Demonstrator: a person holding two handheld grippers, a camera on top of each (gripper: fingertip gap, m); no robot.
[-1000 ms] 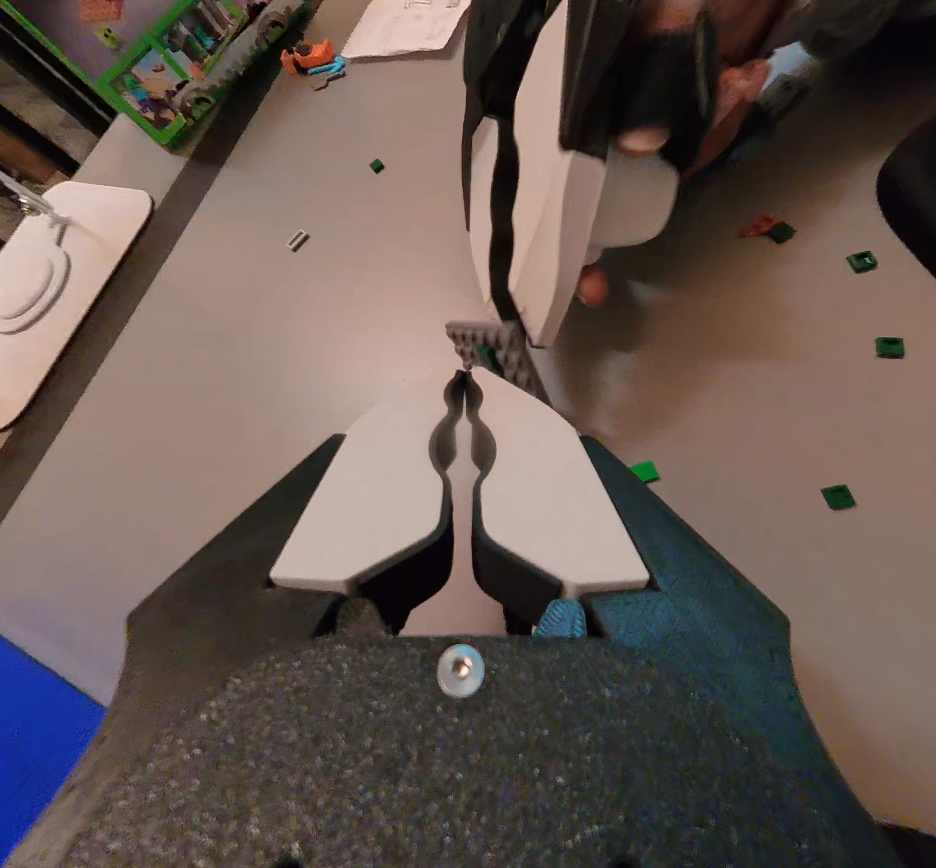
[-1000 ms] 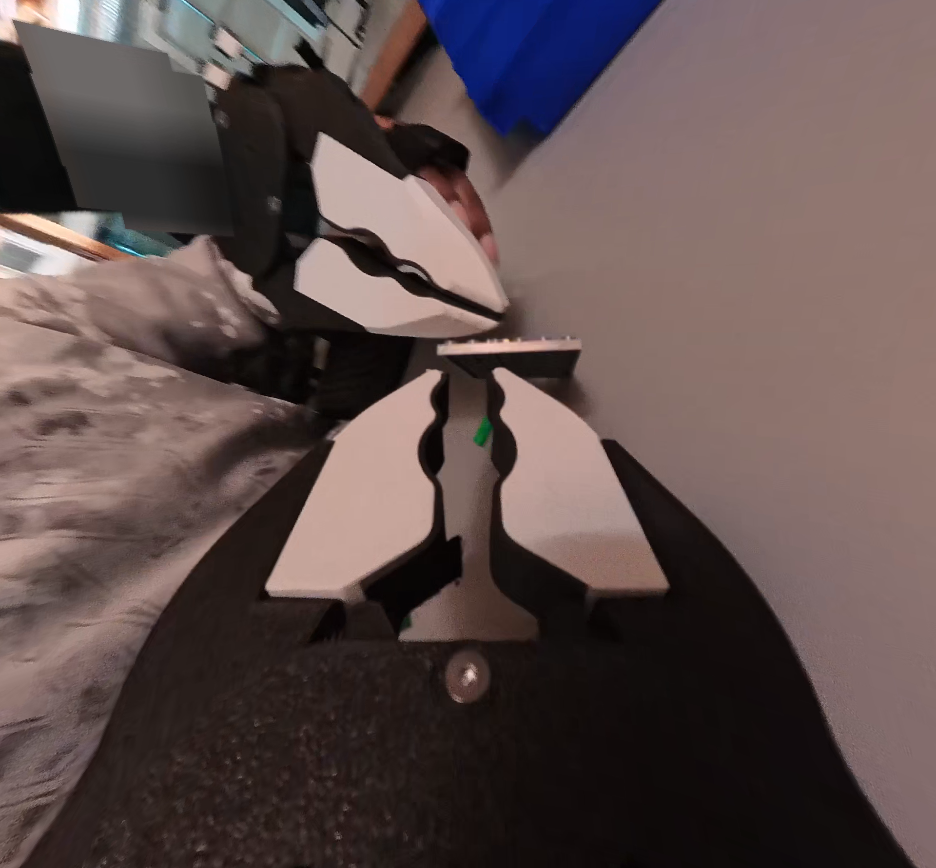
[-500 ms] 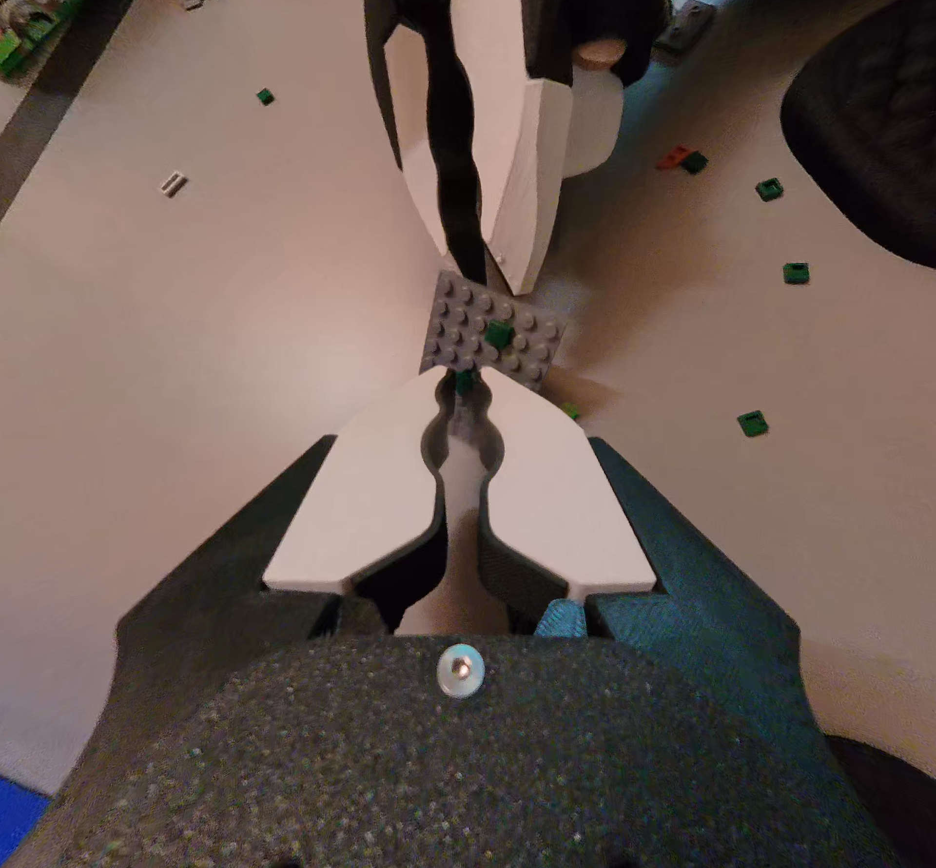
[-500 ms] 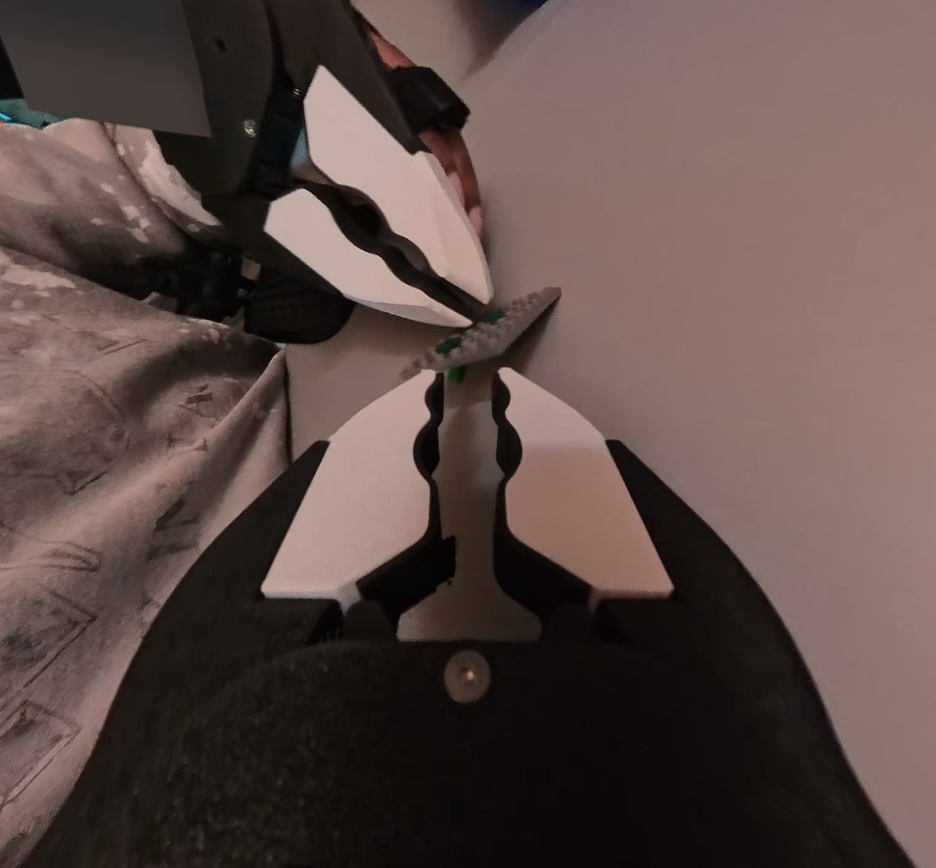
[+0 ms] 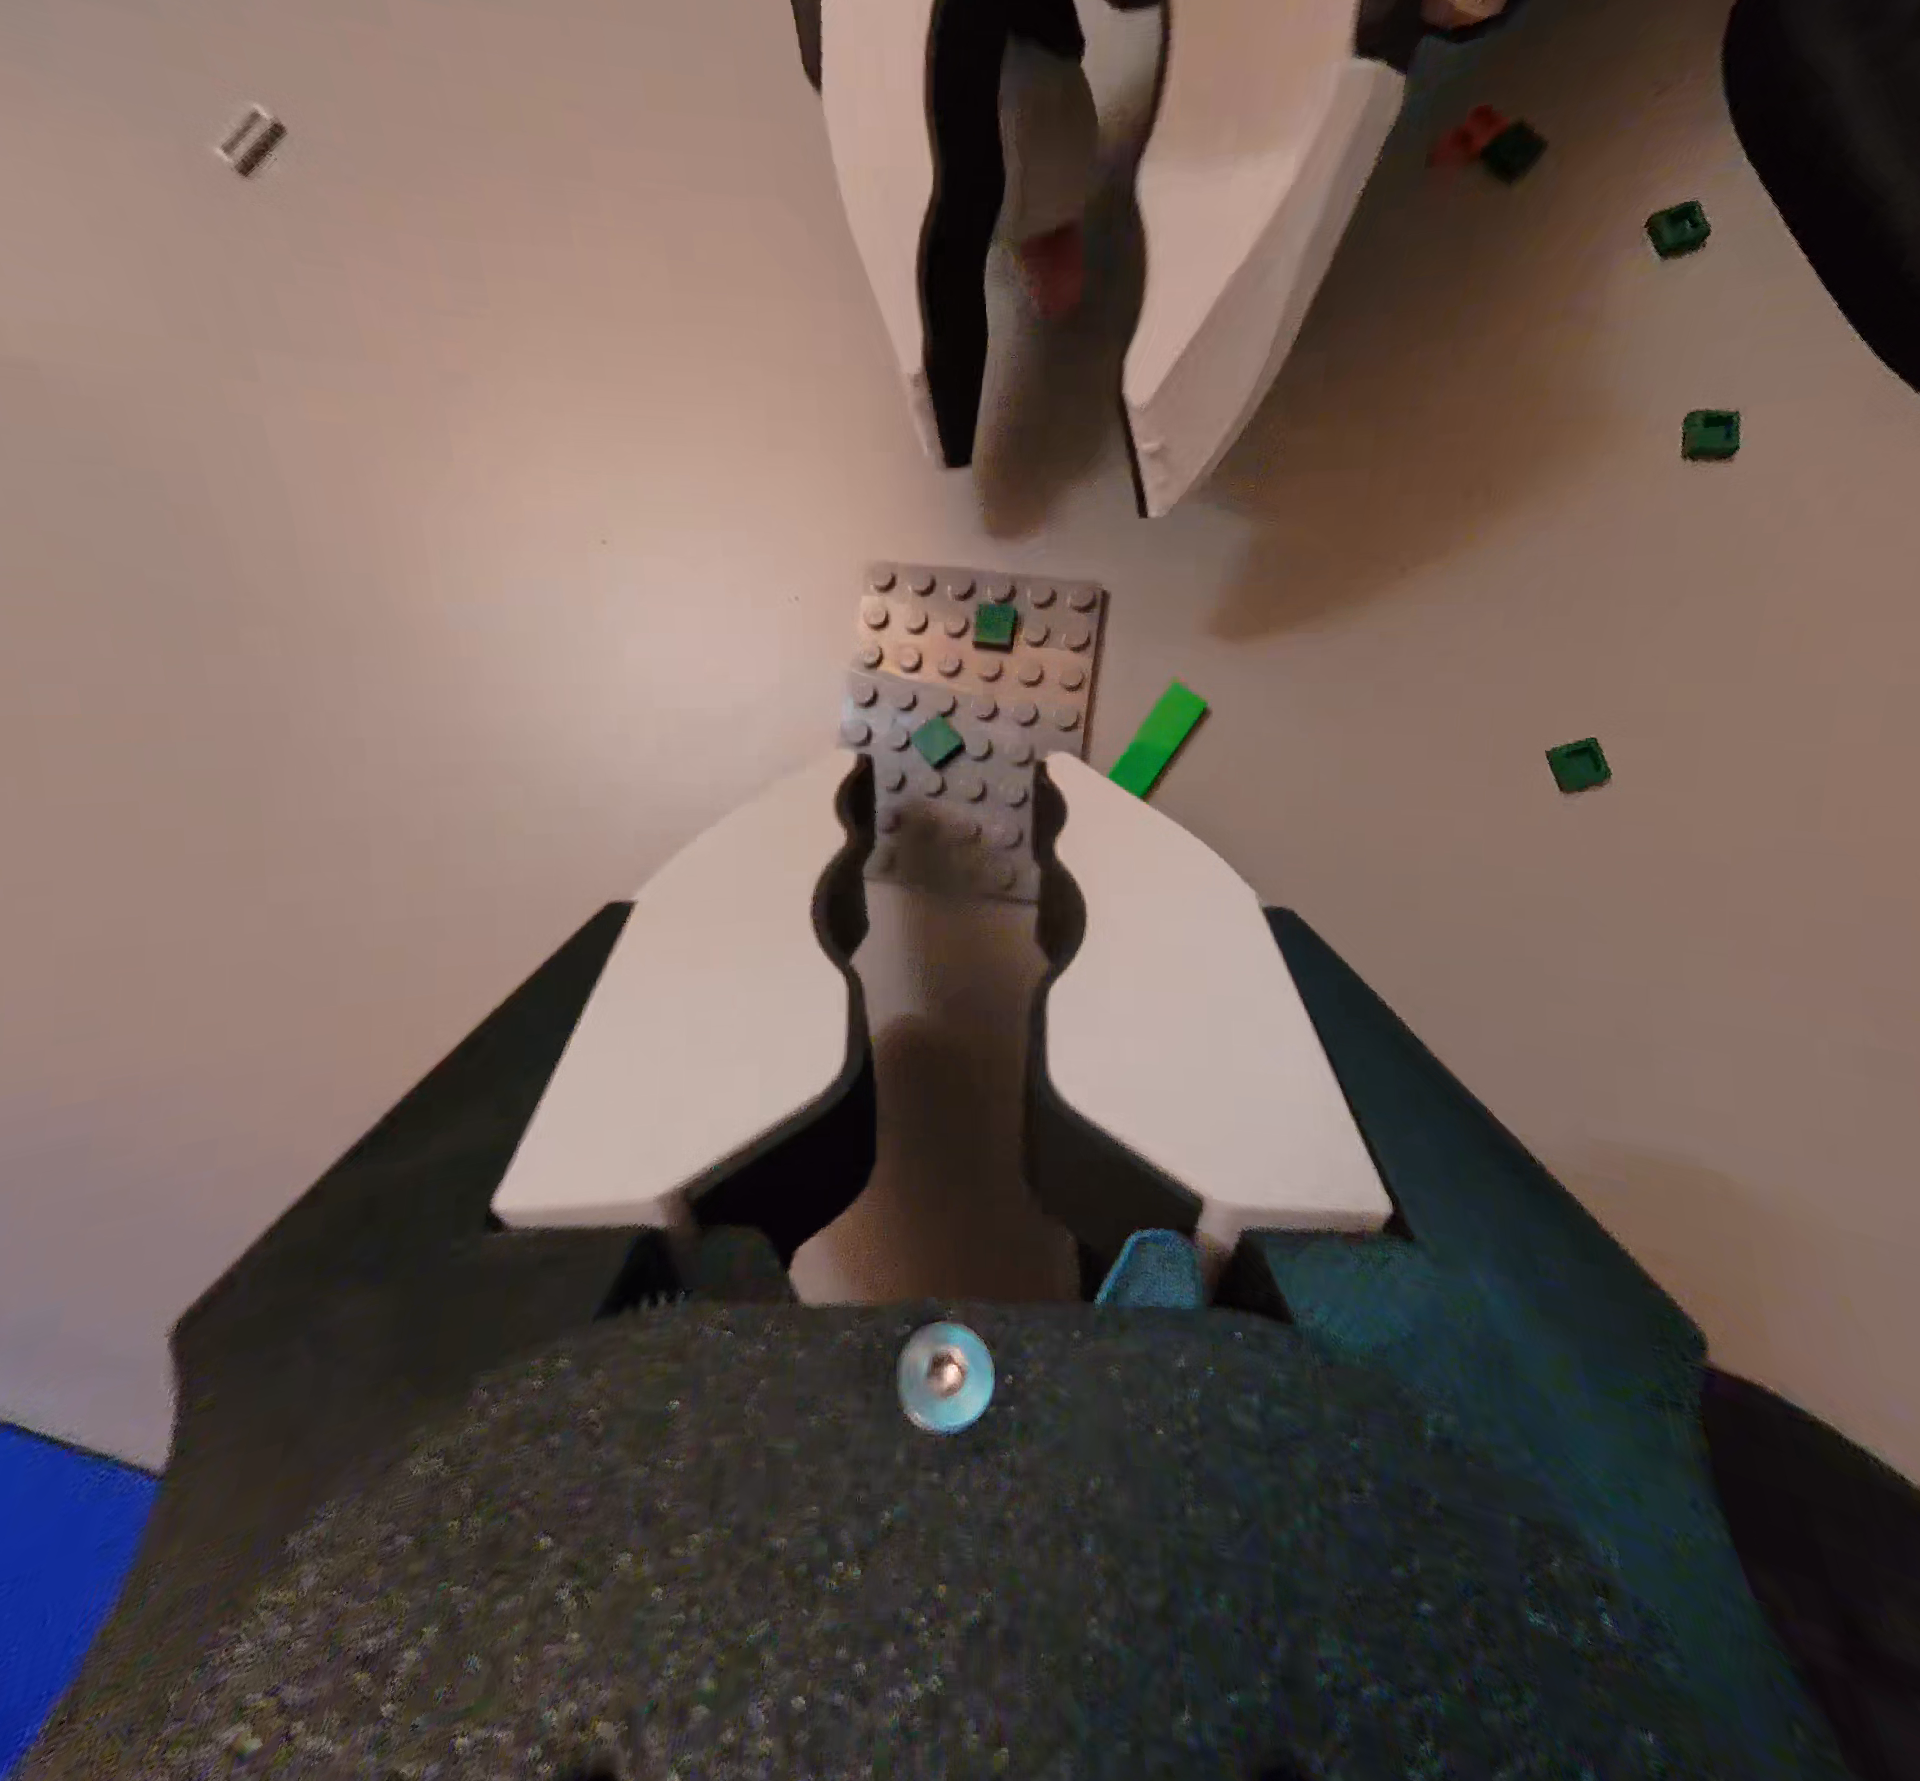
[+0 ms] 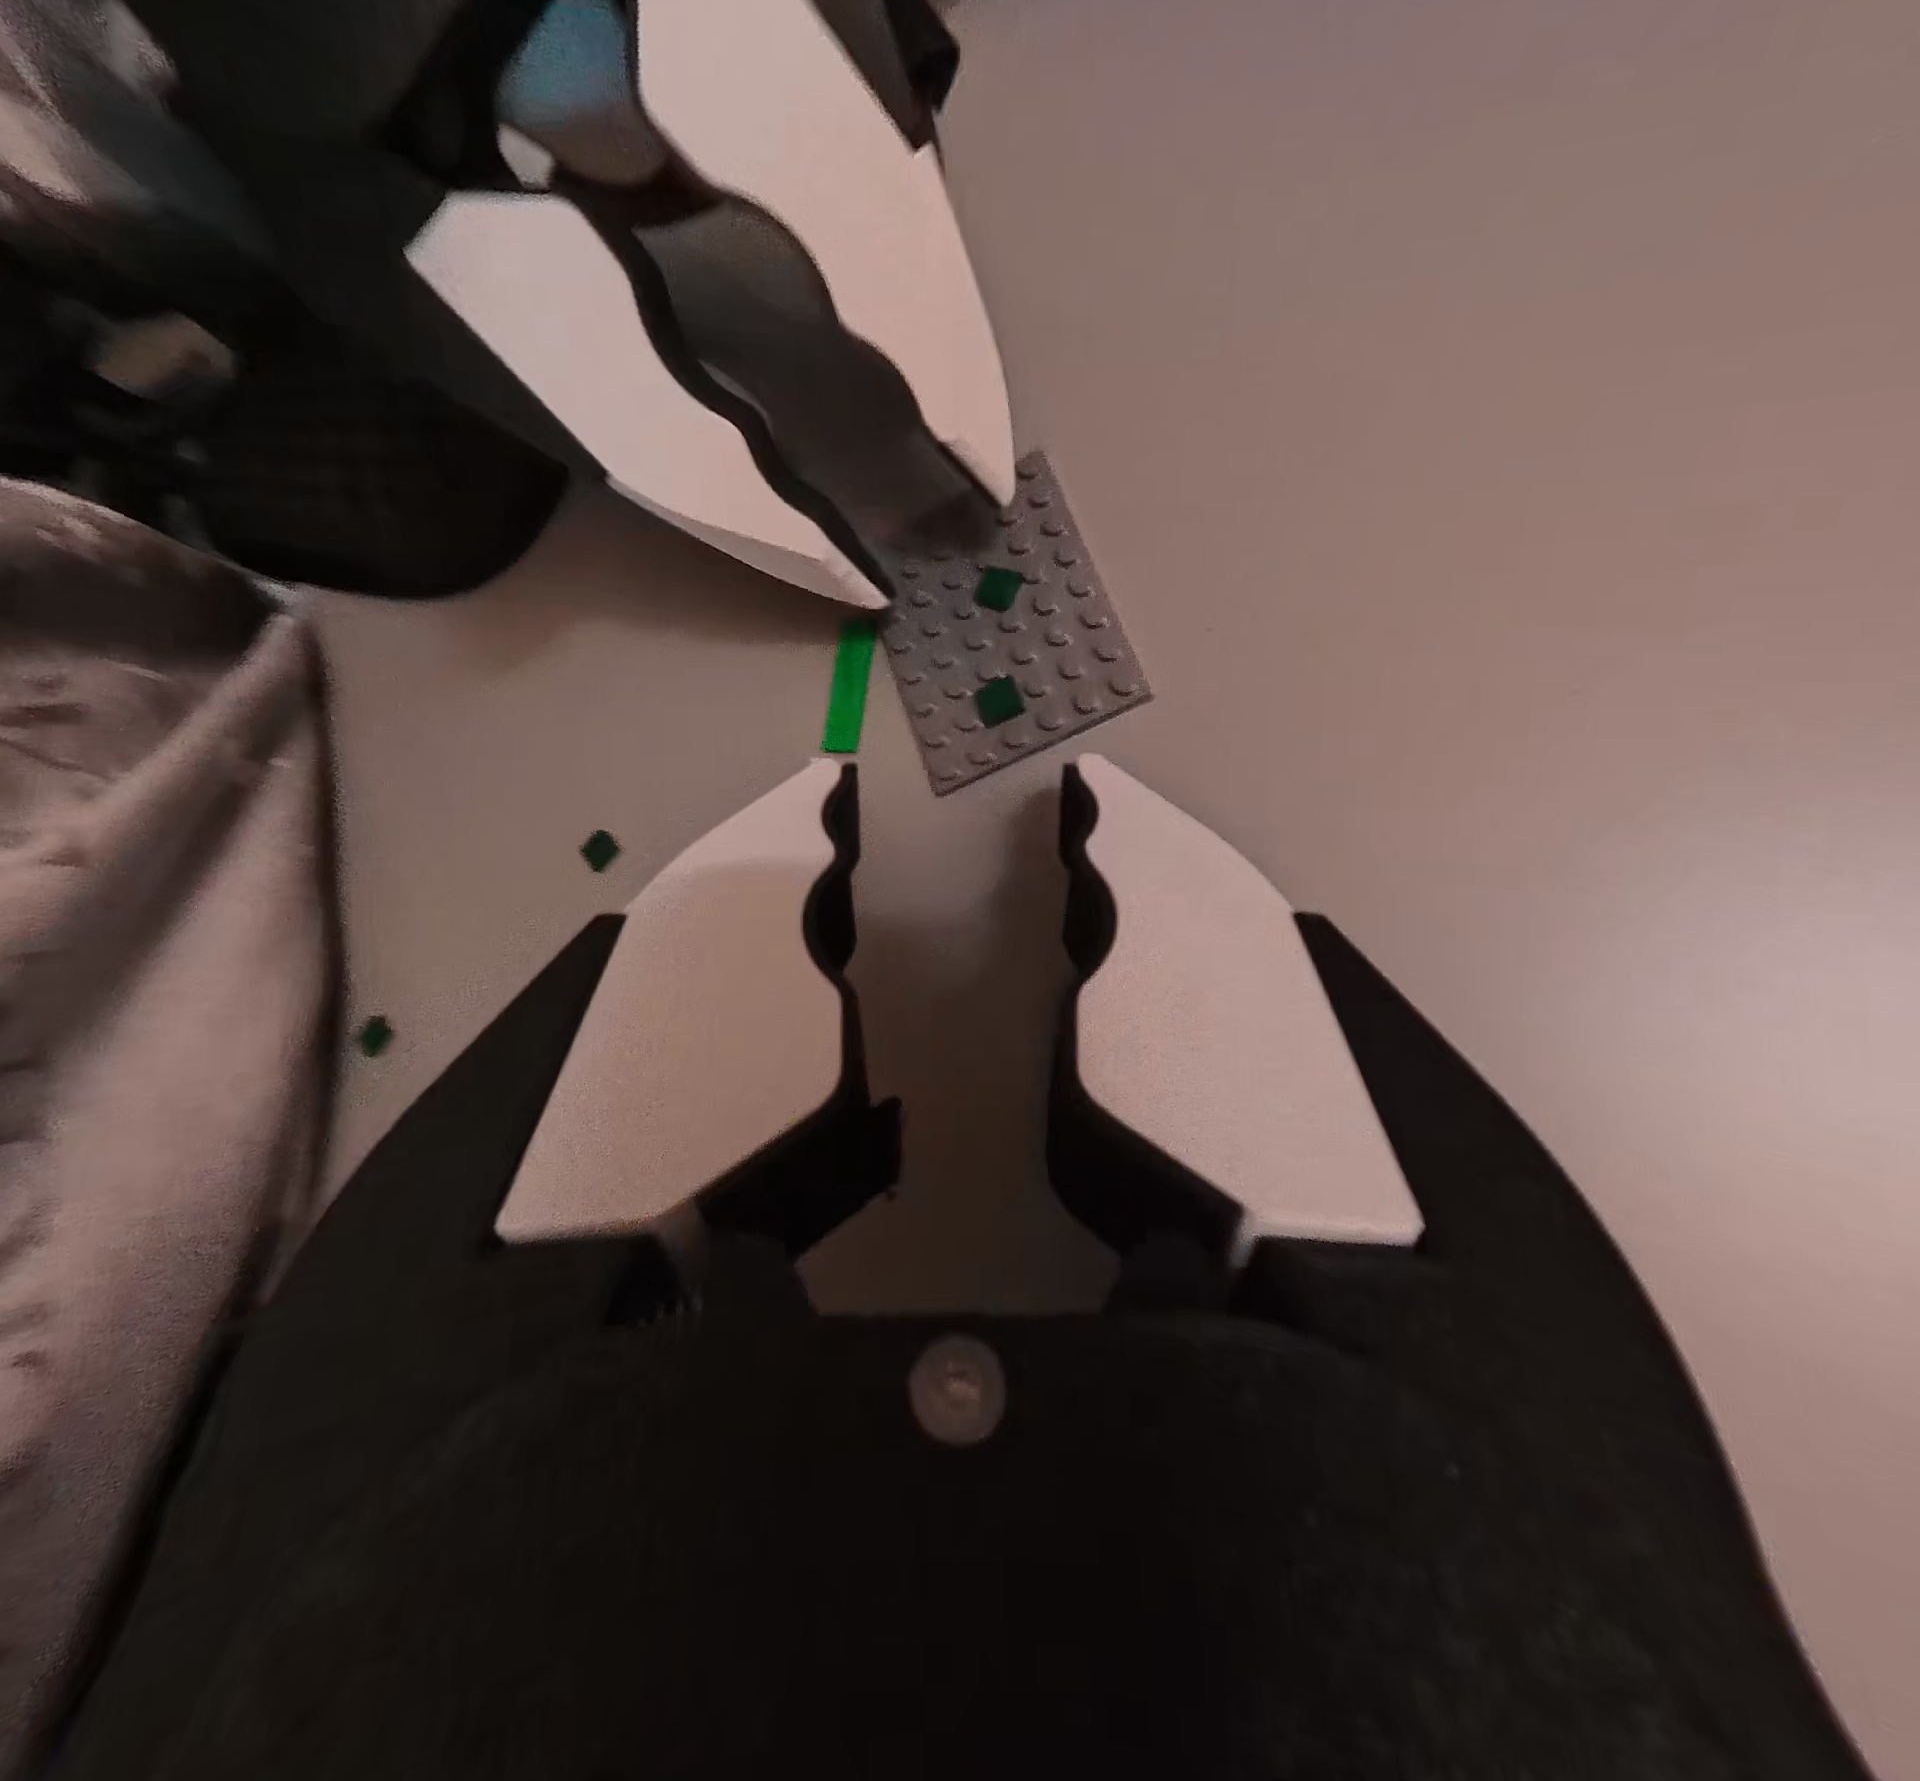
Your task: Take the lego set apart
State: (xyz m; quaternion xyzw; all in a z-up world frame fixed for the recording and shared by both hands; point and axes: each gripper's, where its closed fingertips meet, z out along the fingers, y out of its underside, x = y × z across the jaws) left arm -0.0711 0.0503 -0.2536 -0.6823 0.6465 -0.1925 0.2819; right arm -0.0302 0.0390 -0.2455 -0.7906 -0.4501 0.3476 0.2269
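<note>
The grey lego plate (image 5: 977, 713) lay flat on the table (image 5: 468, 588), its near edge between our left gripper's (image 5: 951, 770) parted, empty fingers. Two dark green tiles (image 5: 937, 741) sat on its studs. At its 4 o'clock lay a bright green strip (image 5: 1155, 737). Beyond, at 12 o'clock, our right gripper (image 5: 1044, 474) hung open, holding nothing. Loose green pieces (image 5: 1577, 763) dotted the table from 1 to 3 o'clock.

A grey studded lego plate (image 6: 1023, 628) lies flat on the table, two small dark-green tiles (image 6: 998, 698) stuck on top.
</note>
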